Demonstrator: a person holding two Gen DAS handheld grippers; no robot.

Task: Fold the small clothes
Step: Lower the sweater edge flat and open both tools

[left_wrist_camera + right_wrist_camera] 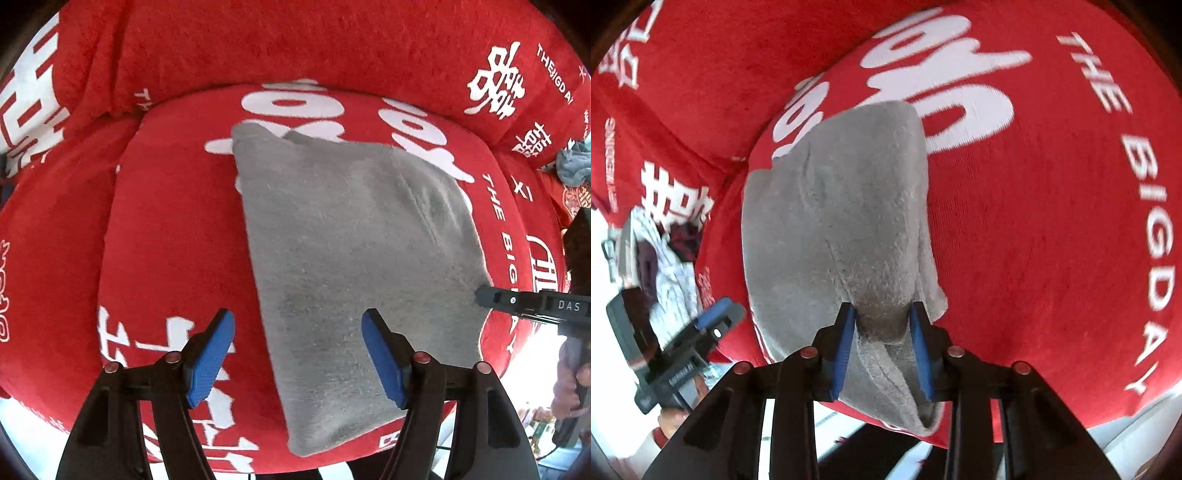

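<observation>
Red cover [177, 229] with white print on a cushion: "THE BIG DAY" readable along its right side in the left wrist view, and the same words on the cover [1052, 221] in the right wrist view. Large white Chinese characters [493, 83] on the back part, with small text beside, starting with "THE", the rest too small to read surely. More big white characters near the front edge, partly hidden. Small vertical text ending in "WEDDING" at far left in the right wrist view.

Grey cloth [354, 258] lying flat on the cover, folded to a long shape, one seam visible across it. In the right wrist view the cloth [834, 221] reaching from the middle of the cushion down to its front edge.

Left gripper [298, 354] hovering above the near end of the cloth, blue pads far apart, jaws wide, nothing between them. Seen also at lower left of the right wrist view [713, 312].

Right gripper [882, 350] with jaws narrow, pressed on a bunched fold of the cloth at its near edge. In the left wrist view the right gripper [484, 295] touching the right edge of the cloth, label "DAS" on its body.

Pile of other clothes [668, 266] at left, beside the cushion.
</observation>
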